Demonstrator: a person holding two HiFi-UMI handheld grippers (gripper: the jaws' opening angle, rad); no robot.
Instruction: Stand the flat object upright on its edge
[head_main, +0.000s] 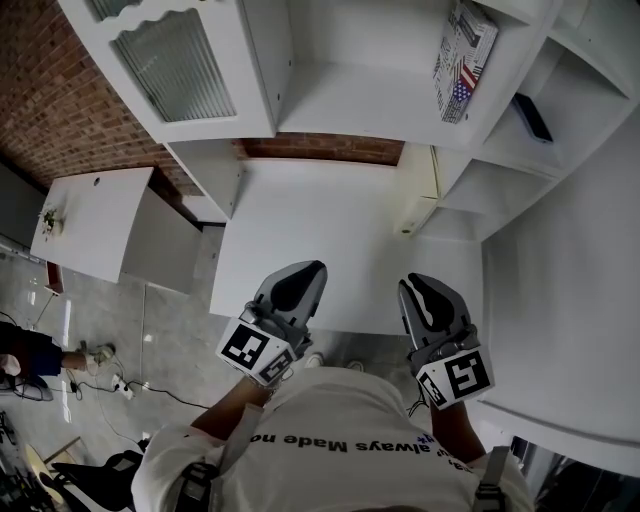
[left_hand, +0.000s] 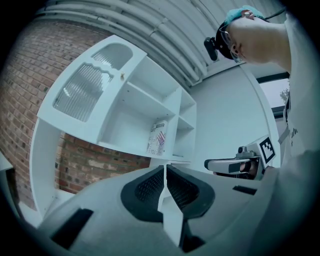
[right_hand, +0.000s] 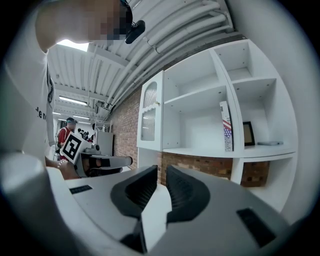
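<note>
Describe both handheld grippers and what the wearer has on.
The left gripper and right gripper match: grey shells, black ribbed jaw pads, each carrying a white cube with black square markers. The wearer's shirt is white with dark lettering.

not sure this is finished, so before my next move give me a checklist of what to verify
1. Book on its edge in the shelf: ok, it stands upright.
2. Book standing free or propped on the shelf wall: cannot tell.
3. Left gripper empty: ok, jaws together, nothing between.
4. Right gripper empty: ok, narrow gap, nothing in it.
5. Both grippers away from the book: ok, they are held by the table's near edge.
</note>
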